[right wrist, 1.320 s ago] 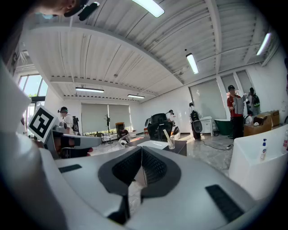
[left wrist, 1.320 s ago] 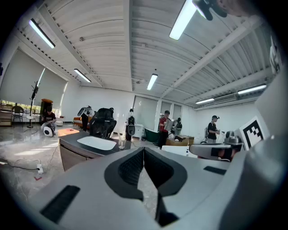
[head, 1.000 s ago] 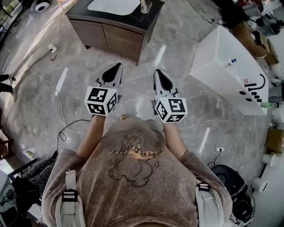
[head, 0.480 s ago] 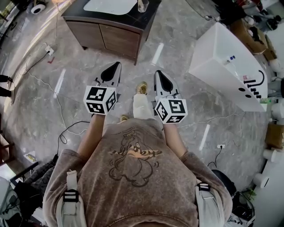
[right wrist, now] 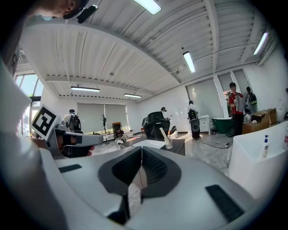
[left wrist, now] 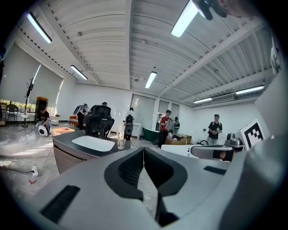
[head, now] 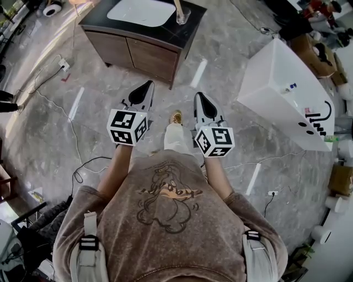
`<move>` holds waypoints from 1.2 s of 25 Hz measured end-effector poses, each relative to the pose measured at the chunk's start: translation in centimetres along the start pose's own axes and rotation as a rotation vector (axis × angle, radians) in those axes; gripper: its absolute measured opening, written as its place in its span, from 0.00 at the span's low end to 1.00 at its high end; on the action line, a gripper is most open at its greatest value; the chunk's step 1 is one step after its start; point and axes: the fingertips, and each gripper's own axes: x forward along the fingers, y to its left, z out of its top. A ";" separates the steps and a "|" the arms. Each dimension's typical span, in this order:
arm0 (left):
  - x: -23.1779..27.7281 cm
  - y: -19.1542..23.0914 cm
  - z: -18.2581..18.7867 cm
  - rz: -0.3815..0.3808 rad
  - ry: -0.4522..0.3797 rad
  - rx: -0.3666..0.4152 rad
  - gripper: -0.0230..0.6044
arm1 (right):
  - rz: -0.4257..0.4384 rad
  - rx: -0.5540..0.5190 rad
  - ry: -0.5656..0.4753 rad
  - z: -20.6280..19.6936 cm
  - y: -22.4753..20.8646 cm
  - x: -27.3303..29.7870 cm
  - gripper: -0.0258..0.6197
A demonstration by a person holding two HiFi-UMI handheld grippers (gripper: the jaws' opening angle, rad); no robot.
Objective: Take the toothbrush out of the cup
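A clear glass cup [head: 181,15] stands on the black top of a vanity cabinet [head: 144,50], beside its white basin, with a pale toothbrush [head: 178,6] leaning in it. In the head view both grippers hover over the floor, well short of the cabinet. My left gripper [head: 146,87] is shut and holds nothing; my right gripper [head: 199,97] is also shut and holds nothing. The left gripper view shows the cup [left wrist: 121,143] far ahead, beyond the closed left gripper [left wrist: 143,151]. In the right gripper view the cup [right wrist: 168,143] and toothbrush [right wrist: 164,134] stand far beyond the closed right gripper [right wrist: 141,150].
A white bathtub [head: 287,82] lies on the floor to the right. Cables [head: 60,104] and a power strip [head: 64,65] trail across the marble floor at left. Several people [left wrist: 164,128] stand in the background. My own leg and shoe [head: 176,118] show between the grippers.
Both grippers have moved forward toward the cabinet, which now sits slightly lower in the head view. A leg has stepped forward between the grippers. The jaws stay shut.
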 end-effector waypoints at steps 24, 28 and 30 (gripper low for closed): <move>15.5 6.4 4.8 -0.007 0.019 -0.010 0.06 | 0.023 0.027 0.000 4.6 -8.3 15.3 0.07; 18.8 6.7 6.5 -0.007 -0.016 -0.014 0.06 | 0.024 0.030 0.002 5.8 -11.0 17.7 0.07; 20.4 7.1 7.4 0.004 -0.039 -0.017 0.06 | 0.030 0.028 0.003 6.2 -12.3 18.9 0.07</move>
